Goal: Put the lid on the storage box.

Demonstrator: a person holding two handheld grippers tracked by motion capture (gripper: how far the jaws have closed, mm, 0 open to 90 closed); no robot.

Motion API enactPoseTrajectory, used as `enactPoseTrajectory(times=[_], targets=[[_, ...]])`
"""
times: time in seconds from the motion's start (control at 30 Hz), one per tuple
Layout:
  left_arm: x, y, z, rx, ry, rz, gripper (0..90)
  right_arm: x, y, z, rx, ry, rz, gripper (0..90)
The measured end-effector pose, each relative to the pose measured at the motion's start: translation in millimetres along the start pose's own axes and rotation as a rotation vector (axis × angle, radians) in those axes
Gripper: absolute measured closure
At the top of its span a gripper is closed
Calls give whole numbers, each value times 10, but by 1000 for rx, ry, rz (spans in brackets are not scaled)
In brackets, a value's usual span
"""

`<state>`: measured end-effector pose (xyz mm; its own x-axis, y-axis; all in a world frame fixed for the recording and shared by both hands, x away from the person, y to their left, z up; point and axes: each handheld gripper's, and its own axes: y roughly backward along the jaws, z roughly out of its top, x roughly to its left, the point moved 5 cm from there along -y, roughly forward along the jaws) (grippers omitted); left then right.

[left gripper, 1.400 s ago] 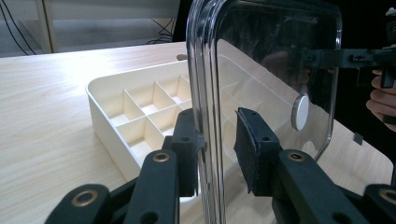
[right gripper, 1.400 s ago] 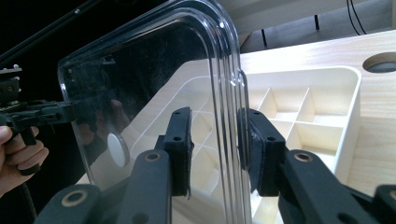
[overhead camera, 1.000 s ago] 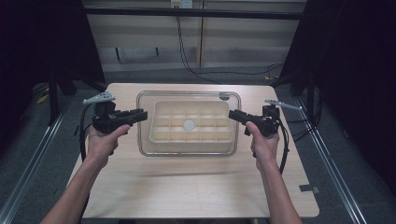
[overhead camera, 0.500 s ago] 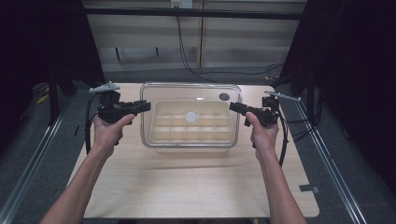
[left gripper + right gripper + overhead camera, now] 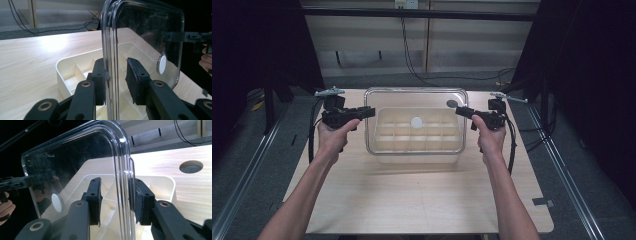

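Lid [image 5: 412, 100] is clamped at both ends by left hand-held gripper [image 5: 368, 112] and right hand-held gripper [image 5: 460, 111]; best kept level while lifted off the tray [image 5: 416, 150].

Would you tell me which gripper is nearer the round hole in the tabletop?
Right. The right gripper, its jaws just opening around the clear lid, sits beside the hole; the left gripper grips the lid's opposite edge, farther away.
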<state>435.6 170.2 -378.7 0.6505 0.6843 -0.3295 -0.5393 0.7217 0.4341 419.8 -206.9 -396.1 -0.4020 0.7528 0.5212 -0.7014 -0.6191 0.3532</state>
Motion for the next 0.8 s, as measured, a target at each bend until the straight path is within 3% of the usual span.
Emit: enactPoseTrajectory(times=[0.23, 0.37, 0.53, 0.77, 0.8], targets=[[65, -94, 7, 9, 18, 8, 683, -65, -76, 2, 15, -4, -19, 619], [99, -168, 1, 19, 32, 20, 668, -102, -141, 24, 53, 10, -58, 602], [156, -234, 0, 29, 47, 13, 664, -150, -177, 22, 54, 1, -56, 602], [261, -345, 6, 39, 93, 0, 654, -227, -261, 10, 78, -9, -75, 587], [301, -386, -6, 41, 119, -9, 653, -244, -296, 14, 91, -4, -90, 578]])
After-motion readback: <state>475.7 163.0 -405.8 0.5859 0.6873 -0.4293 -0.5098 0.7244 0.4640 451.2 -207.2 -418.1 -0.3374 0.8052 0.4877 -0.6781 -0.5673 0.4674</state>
